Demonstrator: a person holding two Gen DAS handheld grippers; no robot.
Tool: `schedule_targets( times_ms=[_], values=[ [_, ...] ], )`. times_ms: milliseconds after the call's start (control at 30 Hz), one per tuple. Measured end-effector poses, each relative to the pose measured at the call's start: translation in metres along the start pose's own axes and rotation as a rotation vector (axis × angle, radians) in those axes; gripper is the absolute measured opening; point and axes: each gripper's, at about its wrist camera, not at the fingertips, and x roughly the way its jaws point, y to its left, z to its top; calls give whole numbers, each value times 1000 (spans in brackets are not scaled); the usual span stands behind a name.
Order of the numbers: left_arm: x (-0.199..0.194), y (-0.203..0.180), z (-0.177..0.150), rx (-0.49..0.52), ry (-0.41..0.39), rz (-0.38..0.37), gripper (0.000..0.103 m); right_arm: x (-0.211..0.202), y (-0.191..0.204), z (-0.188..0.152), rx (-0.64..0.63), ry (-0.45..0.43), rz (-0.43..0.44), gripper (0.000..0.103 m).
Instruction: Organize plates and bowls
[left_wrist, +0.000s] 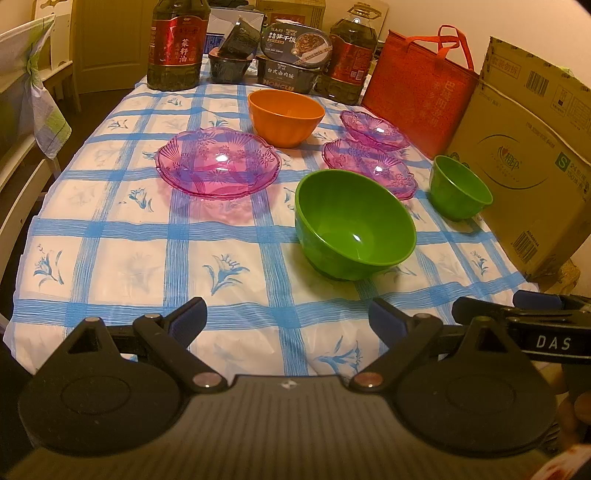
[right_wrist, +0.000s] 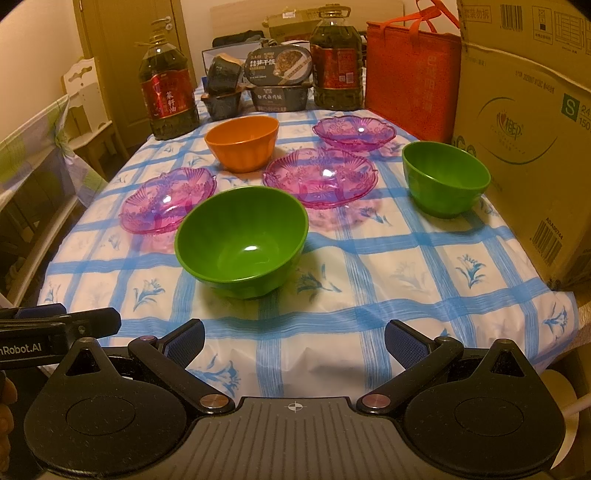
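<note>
1. The left gripper (left_wrist: 288, 321) hangs over the near edge of the table, its blue-padded fingers (left_wrist: 190, 317) spread wide with nothing between them.
2. The right gripper (right_wrist: 294, 341) sits beside it at the same near edge, jaws likewise parted and empty; its body shows at the right of the left wrist view with the letters "DAS", while the left unit's body in the right wrist view reads "nRobot.AI".
3. Nearest the grippers stands a large green bowl (right_wrist: 242, 242), upright and glossy, on a blue-checked tablecloth (right_wrist: 369, 295) printed with flowers.
4. A smaller green bowl (right_wrist: 445, 179) stands well to its right, close to a cardboard box (right_wrist: 524, 147).
5. Three clear pink plates with scalloped, patterned rims lie flat and apart: a left pink plate (right_wrist: 168, 199) just behind the large bowl, a middle pink plate (right_wrist: 320, 176) to the right, and a far pink plate (right_wrist: 354, 132) beyond it.
6. An orange bowl (right_wrist: 242, 143) with ribbed sides stands upright between the left and far plates.
7. Along the far edge are two oil bottles with red labels, a left oil bottle (right_wrist: 168, 92) and a right oil bottle (right_wrist: 336, 62), with stacked meal boxes (right_wrist: 279, 81) between them, one reading "HONGLU" in the left wrist view.
8. A red tote bag (right_wrist: 410, 74) with printed characters leans at far right; the box bears a green "S" and barcodes.
</note>
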Motion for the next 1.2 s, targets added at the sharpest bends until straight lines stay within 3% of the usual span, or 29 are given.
schedule_targets(
  times_ms=[767,1000,1200],
  values=[
    [0,0,-1,-7,0,-1,93,0,0,-1,2,2,-1,103],
    [-2,15,3,-79,-2,-3,93,6,6,-2,14,8,23,103],
    [1,44,19,-183,-6,-22,93,16,8,21,45,6,82,103]
  ],
)
